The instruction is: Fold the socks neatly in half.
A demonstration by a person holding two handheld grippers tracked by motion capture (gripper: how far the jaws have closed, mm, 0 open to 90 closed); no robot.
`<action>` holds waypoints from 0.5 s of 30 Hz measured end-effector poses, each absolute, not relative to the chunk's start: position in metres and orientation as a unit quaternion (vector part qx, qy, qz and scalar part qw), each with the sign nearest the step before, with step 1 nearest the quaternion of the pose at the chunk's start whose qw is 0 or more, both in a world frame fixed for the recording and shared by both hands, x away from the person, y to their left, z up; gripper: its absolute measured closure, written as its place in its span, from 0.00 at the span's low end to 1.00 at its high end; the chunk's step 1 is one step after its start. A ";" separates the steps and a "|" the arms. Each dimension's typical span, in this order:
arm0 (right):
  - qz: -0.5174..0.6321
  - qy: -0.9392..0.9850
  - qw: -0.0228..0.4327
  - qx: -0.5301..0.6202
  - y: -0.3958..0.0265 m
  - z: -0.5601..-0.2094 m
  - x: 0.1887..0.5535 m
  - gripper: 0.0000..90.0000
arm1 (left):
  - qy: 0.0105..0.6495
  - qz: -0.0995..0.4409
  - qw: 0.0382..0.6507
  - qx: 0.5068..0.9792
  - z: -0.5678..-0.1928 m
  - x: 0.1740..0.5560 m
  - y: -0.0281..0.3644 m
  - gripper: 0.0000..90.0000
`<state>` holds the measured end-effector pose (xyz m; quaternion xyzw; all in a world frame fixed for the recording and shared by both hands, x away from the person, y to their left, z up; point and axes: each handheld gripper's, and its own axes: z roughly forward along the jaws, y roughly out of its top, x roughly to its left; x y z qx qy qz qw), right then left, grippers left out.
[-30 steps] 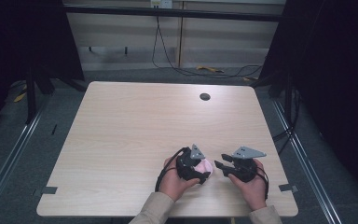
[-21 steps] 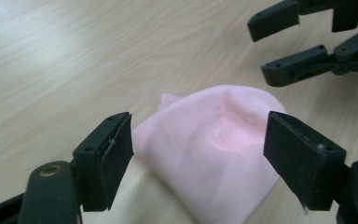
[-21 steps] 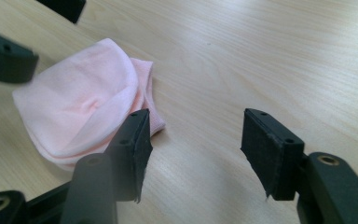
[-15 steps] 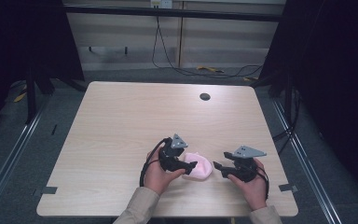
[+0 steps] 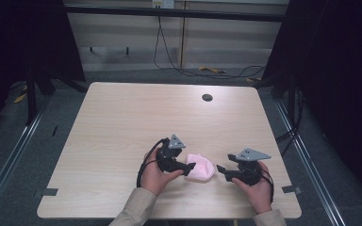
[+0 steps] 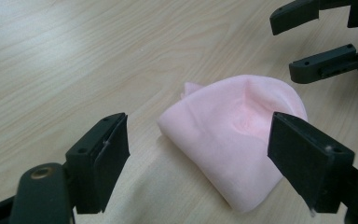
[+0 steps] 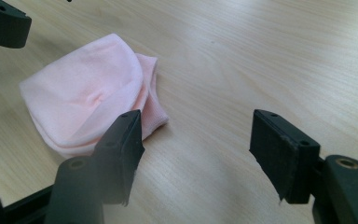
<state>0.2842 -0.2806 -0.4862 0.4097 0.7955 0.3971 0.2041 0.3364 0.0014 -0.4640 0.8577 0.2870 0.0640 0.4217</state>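
So nearest you, both hands sit close to the near edge of the table [image 5: 103, 141], not much wood left behind your wrists. Your right gripper [image 5: 222, 170] is also fairly near the right-hand edge, so the room to move is out ahead and to the left, where the tabletop is bare. The only thing up there is a small dark round hole [image 5: 207, 98] near the far edge, well apart from everything else.

Your left gripper [image 5: 190, 166] has its tips just at the left side of the pink cloth [image 5: 201, 168]; your right one stops a little short of the cloth's right side. Both sets of jaws stand wide and have just been opening. In the left gripper view the cloth [image 6: 235, 140] lies between the pads without either pressing on it, and in the right gripper view there's only bare wood between the pads, the cloth [image 7: 86, 91] off beside one jaw. So neither has hold of anything.

The cloth lies between the two grippers, a soft pale pink piece folded into a rounded, layered bundle flat on the wood.

Compared with a second ago, your left hand has slid leftward off the cloth, which was mostly hidden under it then. Your right hand hasn't budged.
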 end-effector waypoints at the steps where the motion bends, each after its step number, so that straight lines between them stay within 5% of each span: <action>1: 0.396 0.796 0.204 0.410 -0.281 -0.486 0.284 0.38 | 0.288 0.064 0.423 0.857 -0.464 0.337 0.002 0.22; 15: 0.400 0.799 0.194 0.405 -0.288 -0.485 0.280 0.34 | 0.290 0.061 0.420 0.858 -0.464 0.340 0.030 0.19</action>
